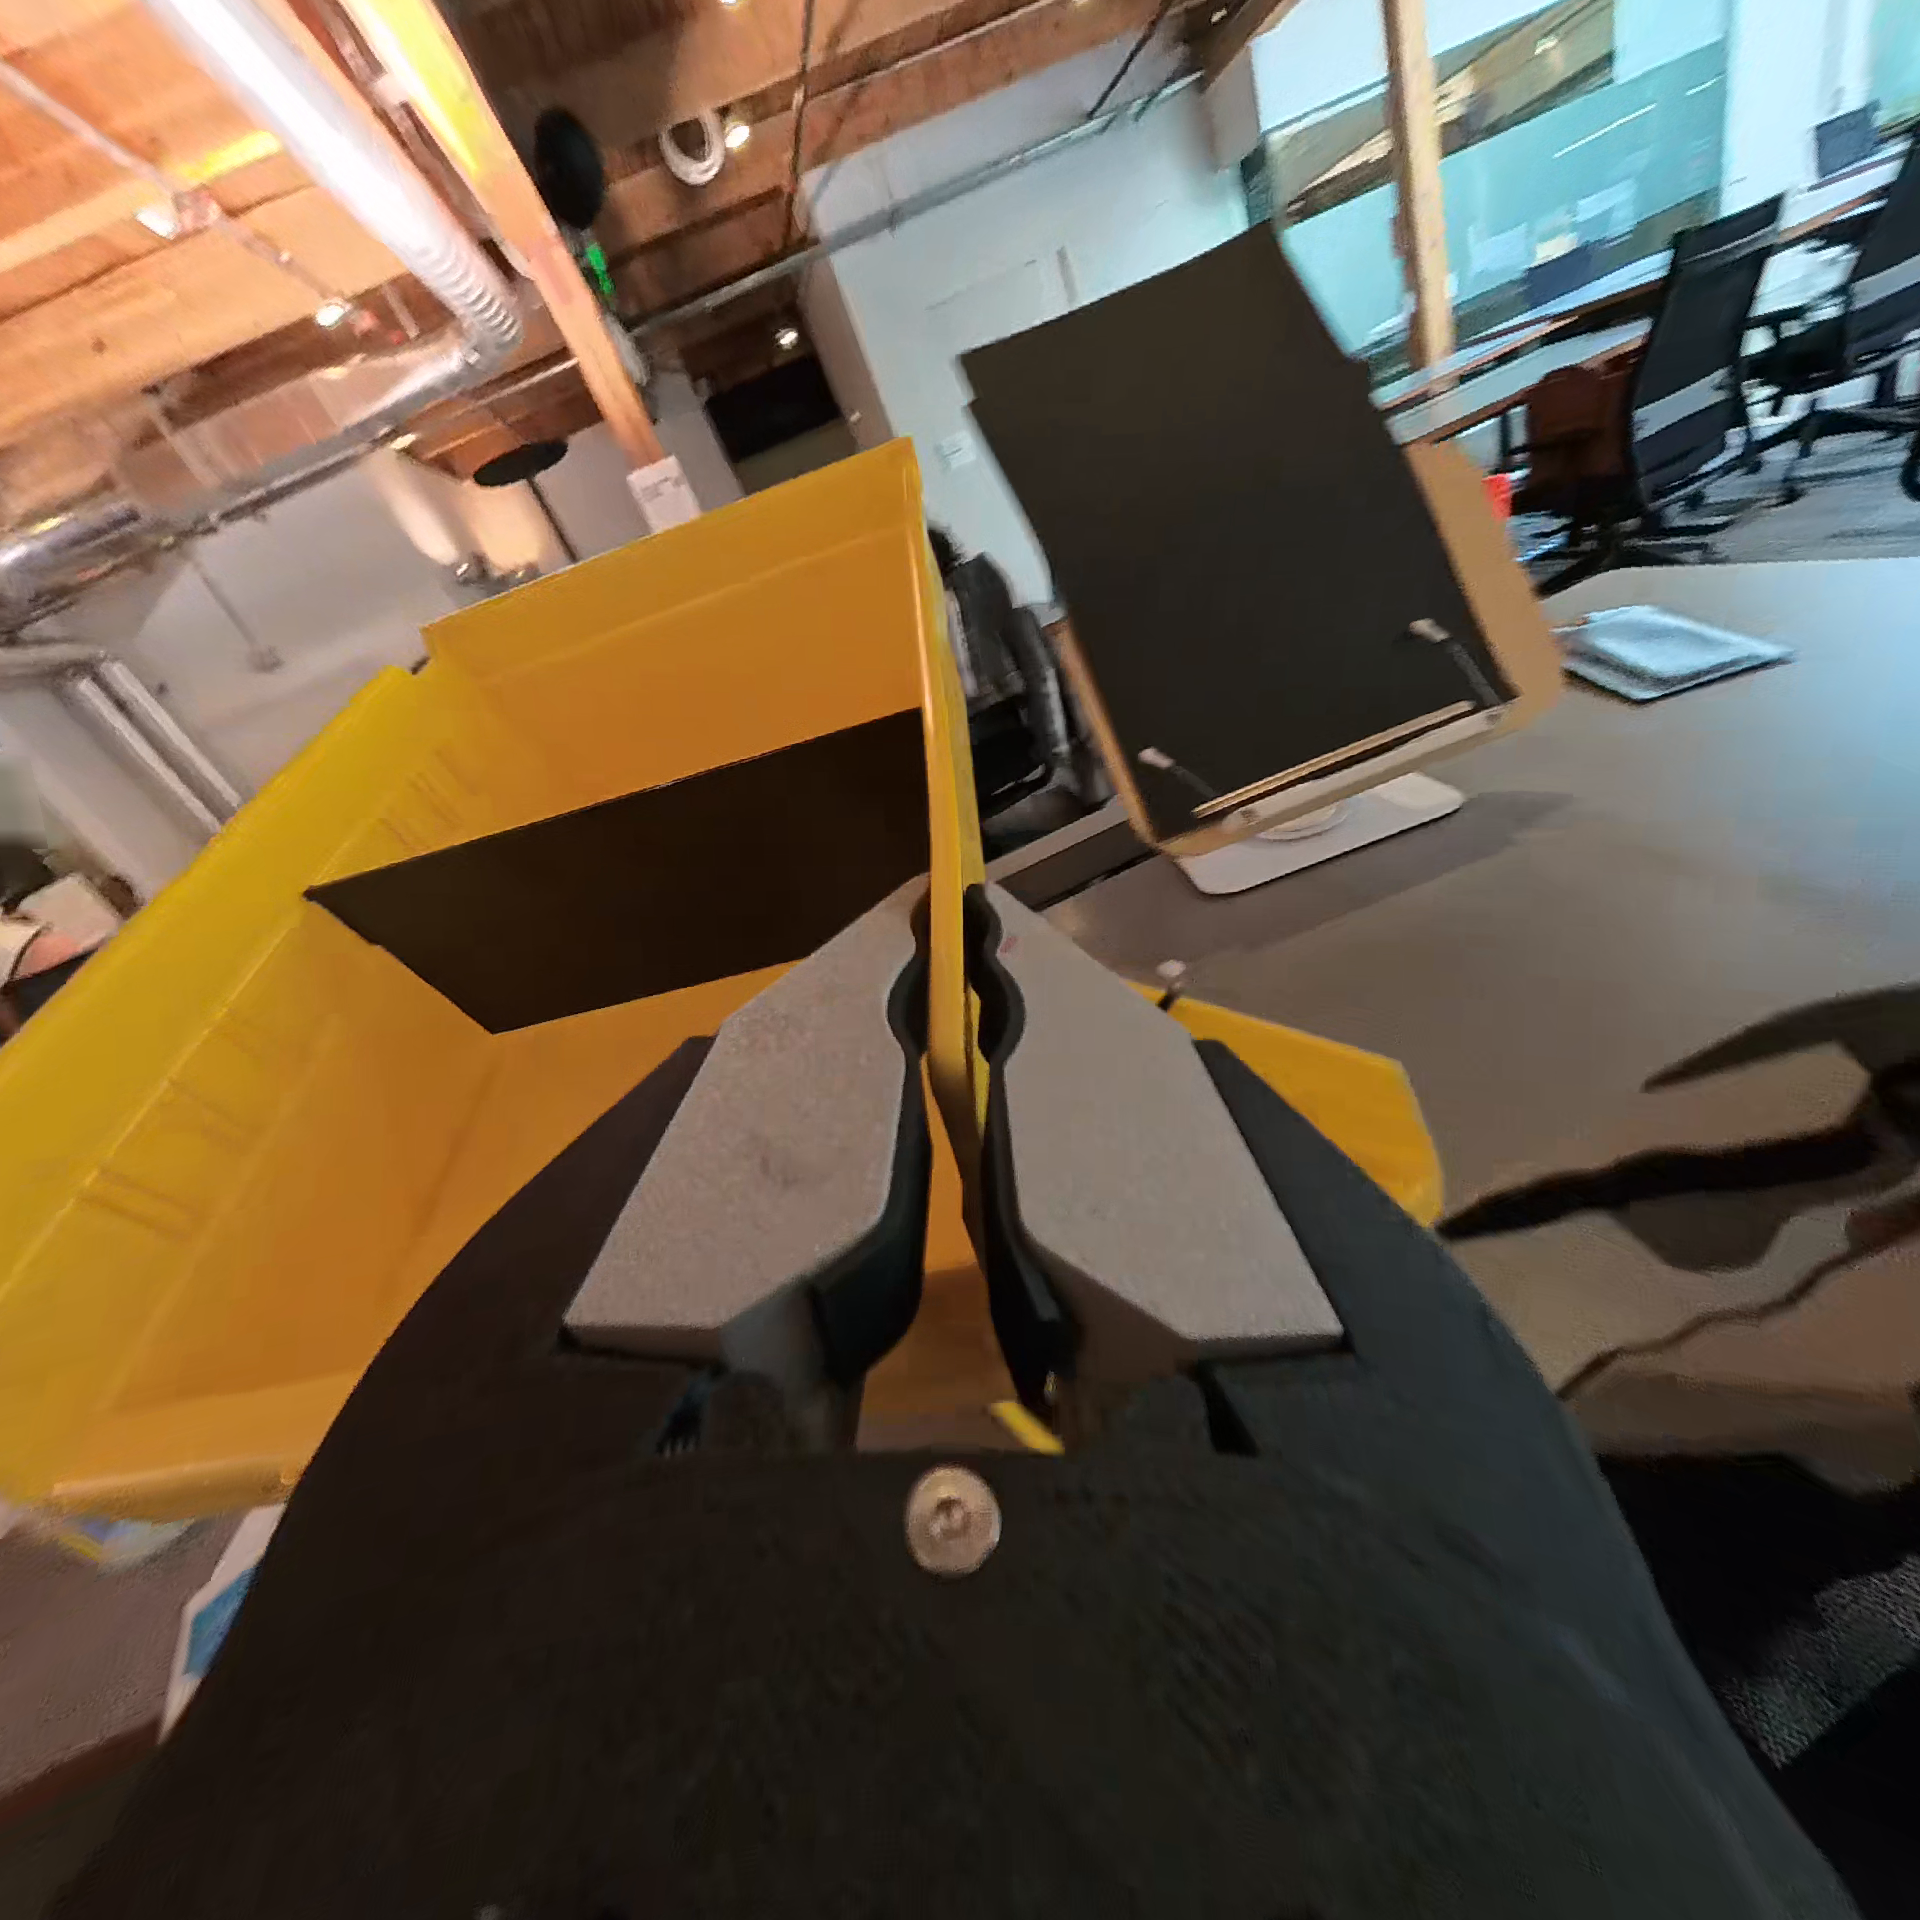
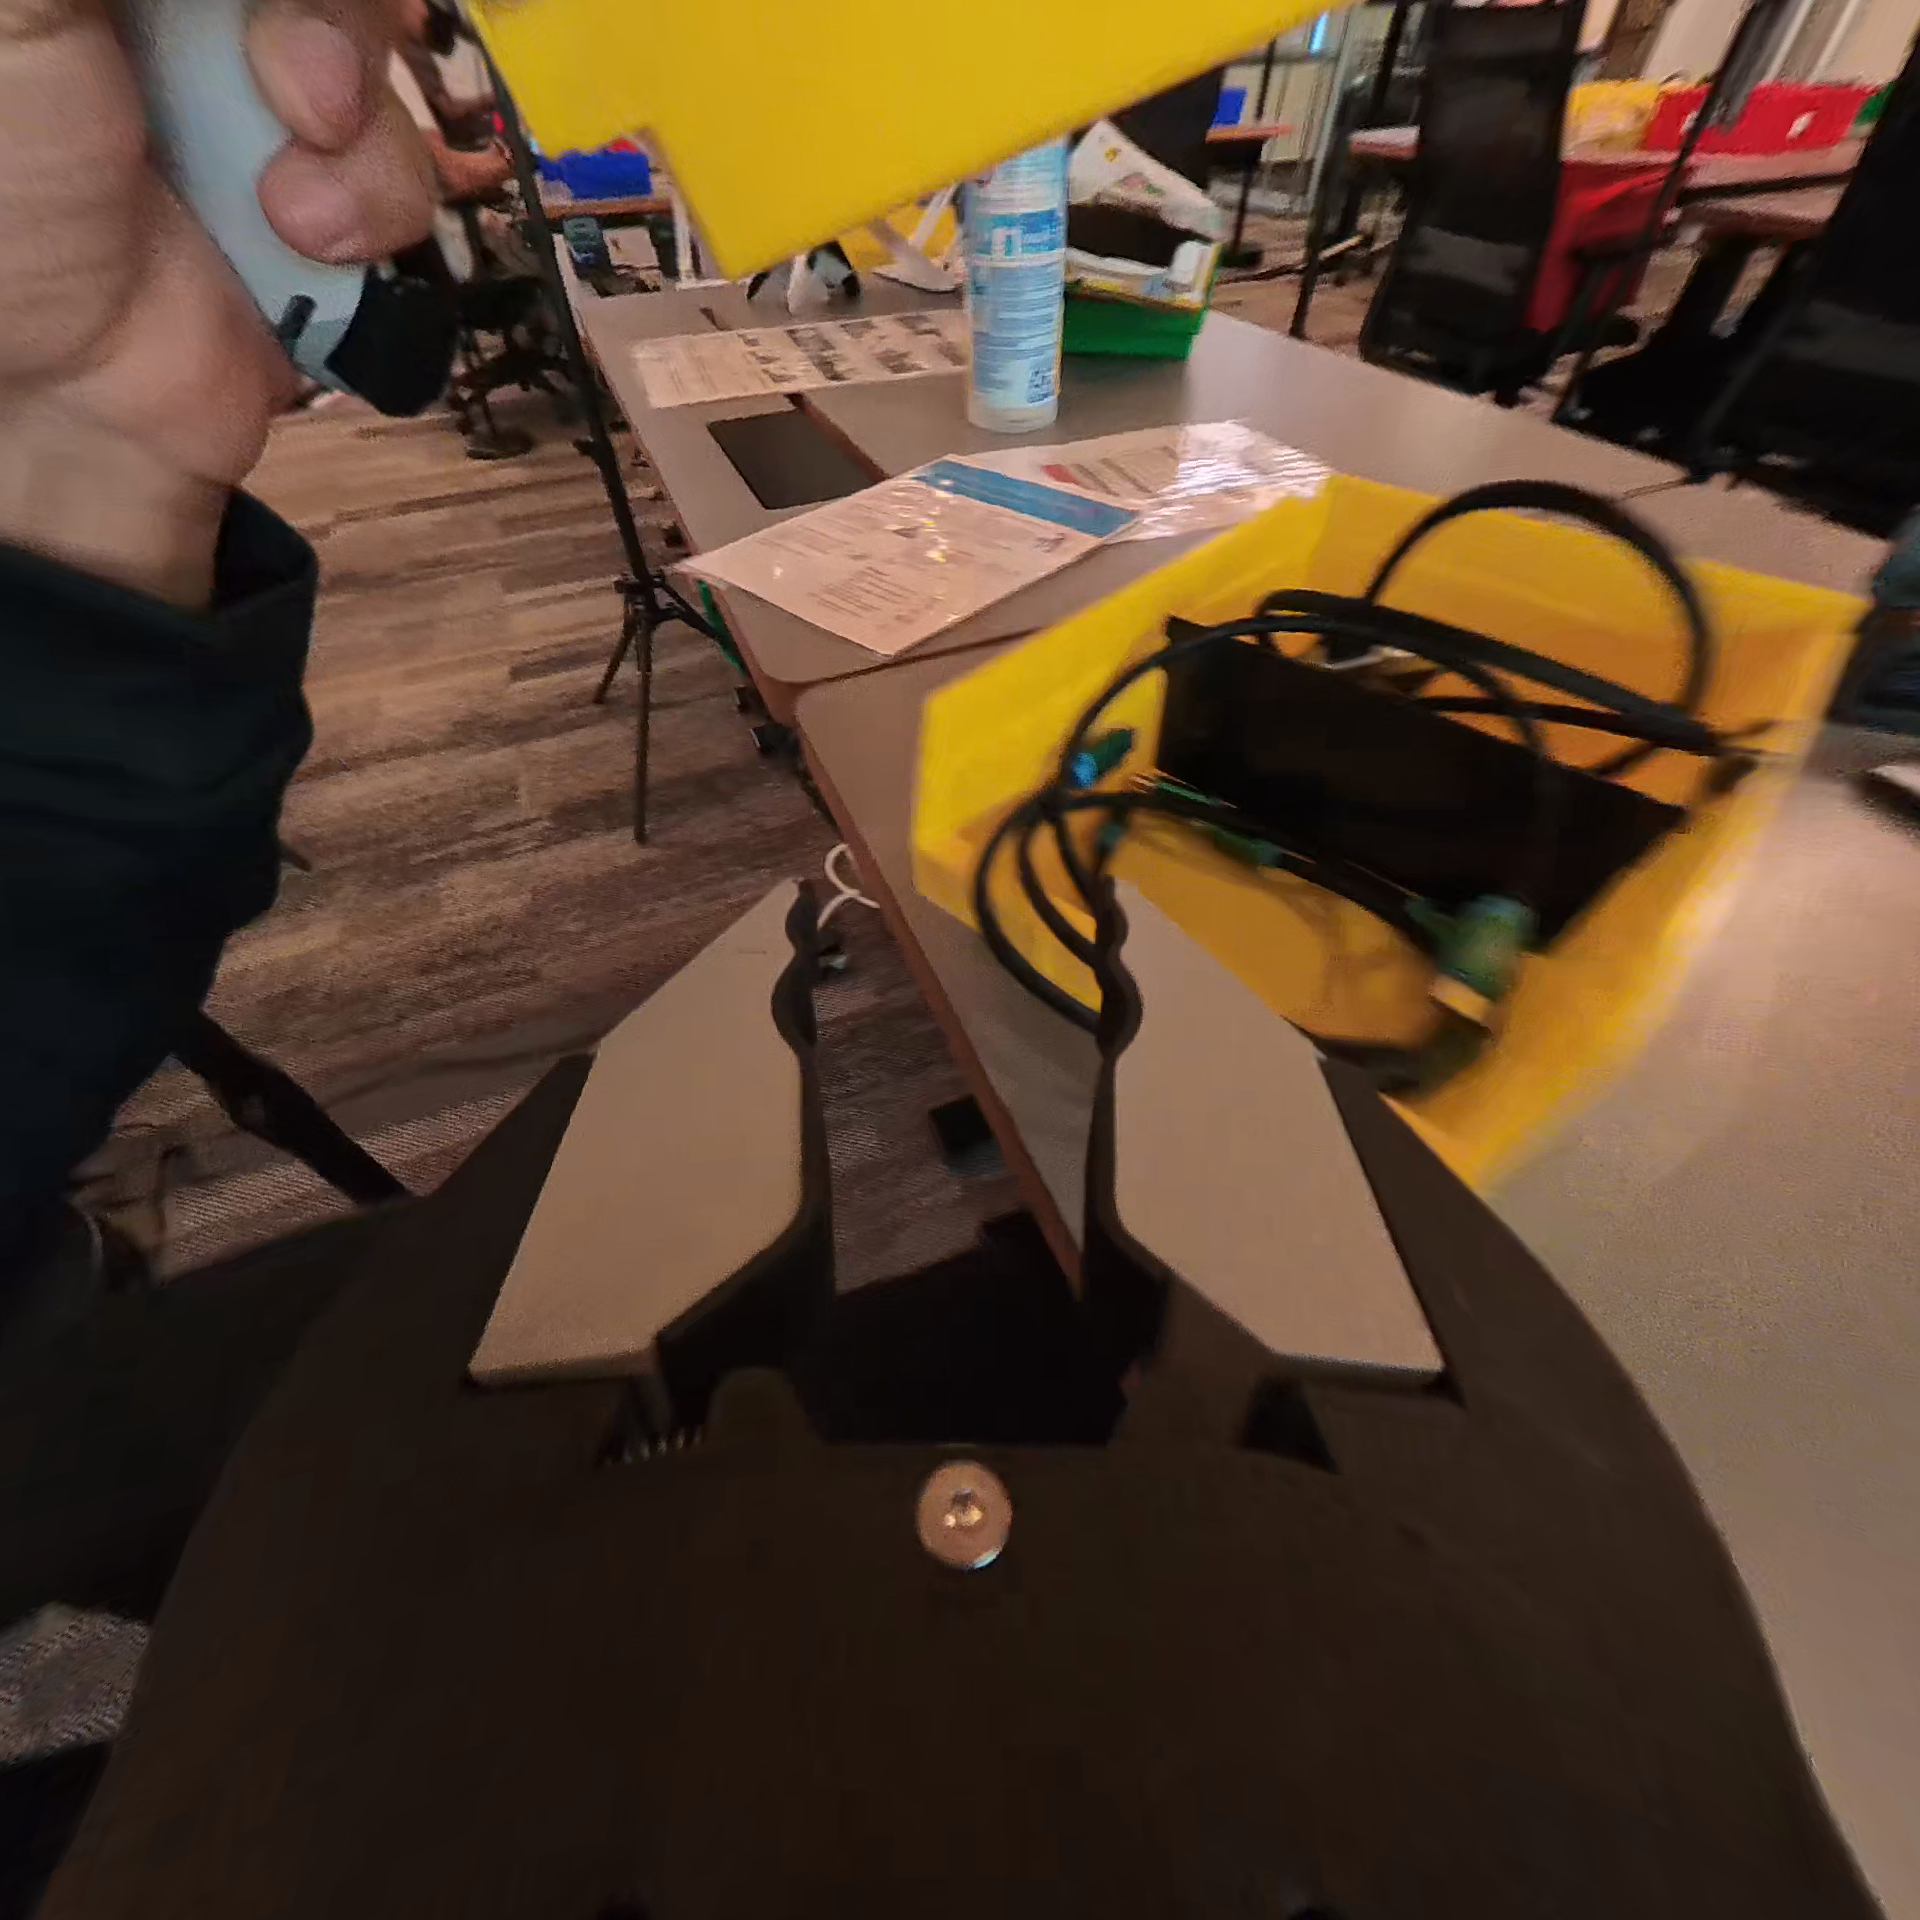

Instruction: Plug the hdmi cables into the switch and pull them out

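Two yellow bins to sort out before any plugging. Had the left claw (image 1: 948, 935) pinched tight on one side wall of the empty bin (image 1: 665, 644), holding it up in the air, tipped, well clear of the surface (image 2: 1714, 1143). Guessing at a spare bin being lifted out of the way to get at the gear, going by nothing inside but a flat black panel (image 1: 644, 873). Could also spot a hand (image 2: 135, 260) wrapped round a white handle in the right wrist view, top left, just beside that lifted bin.

Kept the right claw (image 2: 956, 935) spread wide and gripping nothing, hovering over the surface's edge just short of the second bin (image 2: 997, 727). Probably left open to be ready for a connector.

Found the hdmi cables (image 2: 1403, 629) looped and tangled inside that second bin, a few strands spilling over its near wall, with the switch (image 2: 1351, 769) (taking the black box in there for it) underneath. Had that bin parked close to the surface's edge. Looked like nothing plugged in yet, but too blurry to be sure about the ports.

As for writing: noticed green bits near the plugs, a label on the clear bottle (image 2: 1013, 291) further along the surface, and printed laminated sheets (image 2: 914, 561) between bottle and bin. Not repeating any of the text. Couldn't make out a brand on either claw or bin.
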